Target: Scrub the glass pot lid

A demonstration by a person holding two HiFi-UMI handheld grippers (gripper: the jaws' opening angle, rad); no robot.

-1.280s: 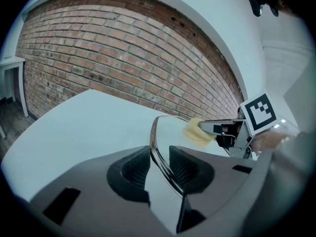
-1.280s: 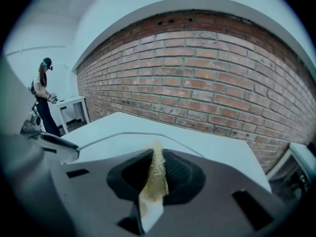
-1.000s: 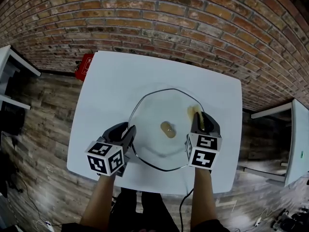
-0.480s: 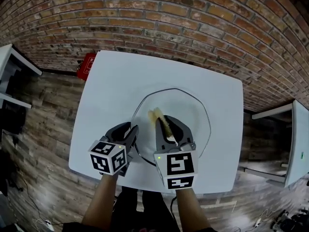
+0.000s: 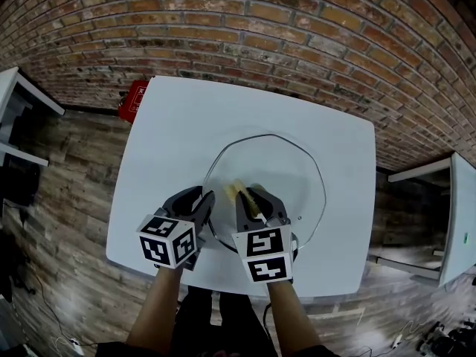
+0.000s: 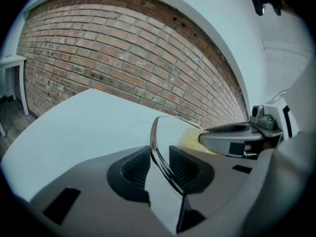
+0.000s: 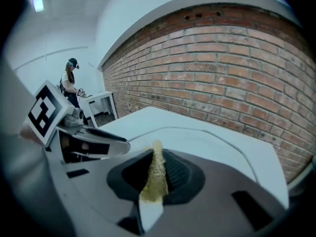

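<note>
The glass pot lid point(image 5: 294, 171) lies in the middle of the white table point(image 5: 178, 125), with its near side under the two grippers. It is big, round and see-through, with a thin shiny rim. The left gripper point(image 5: 202, 203) is at the lid's near left edge. In the left gripper view its jaws are pinched on the rim of the lid point(image 6: 159, 132), which runs right between the two dark pads. The right gripper point(image 5: 249, 199) is just beside it, over the lid. Its jaws are squeezed tight on a thin yellow sponge point(image 7: 155, 174), and the sponge point(image 5: 239, 190) pokes out in front and touches the glass. The sponge also shows through the glass in the left gripper view point(image 6: 190, 139). Behind the table is a red brick wall point(image 5: 260, 28). The floor point(image 5: 67, 199) is dark wood, and a small red thing point(image 5: 134, 99) sits on it by the table's far left corner. In the right gripper view a person point(image 7: 71, 83) stands far off beside another white table point(image 7: 101, 100).
</note>
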